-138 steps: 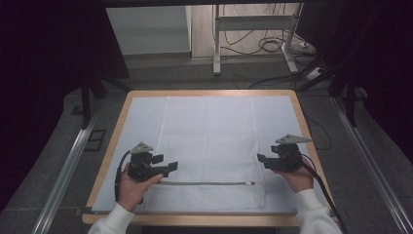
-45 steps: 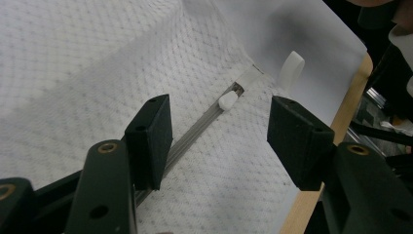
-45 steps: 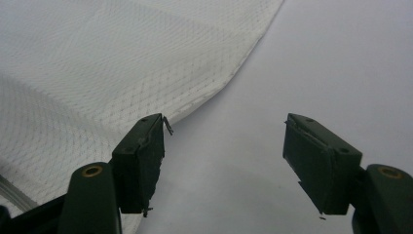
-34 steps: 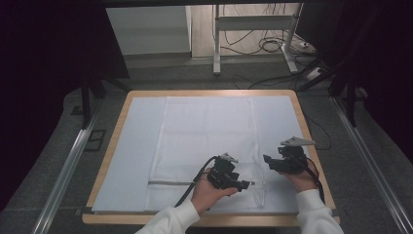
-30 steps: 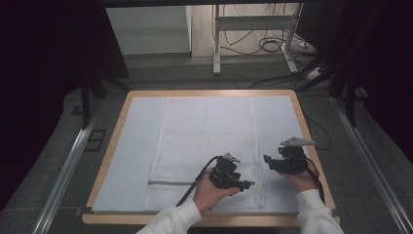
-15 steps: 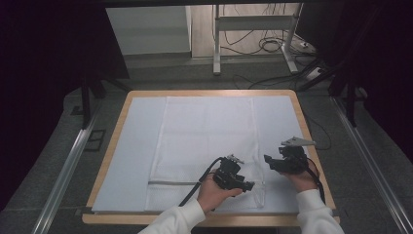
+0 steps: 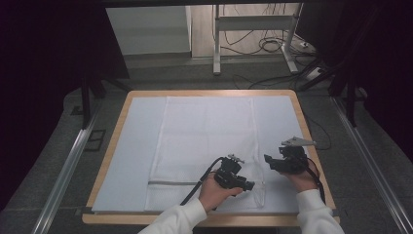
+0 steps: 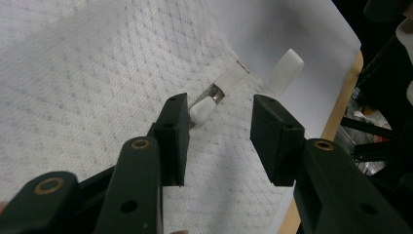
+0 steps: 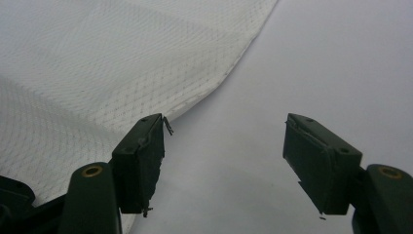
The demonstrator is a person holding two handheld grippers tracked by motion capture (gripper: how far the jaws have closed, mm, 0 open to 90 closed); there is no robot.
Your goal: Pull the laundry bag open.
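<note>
Right now the zipper pull [image 8: 204, 108] lies just ahead between the left hand-held gripper's [image 8: 218, 134] closing, half-open jaws, nearer than the wide-open right hand-held gripper [image 7: 271, 162].

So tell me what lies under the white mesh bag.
The white mesh bag lies flat on a pale sheet covering the wooden table. Whether anything sits beneath or inside the bag cannot be seen; its fabric covers that.

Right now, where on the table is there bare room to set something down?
Bare sheet flanks the mesh bag: a broad strip toward the table's left rim, a narrower one on the right. The near right corner is crowded by the left gripper and right gripper.
</note>
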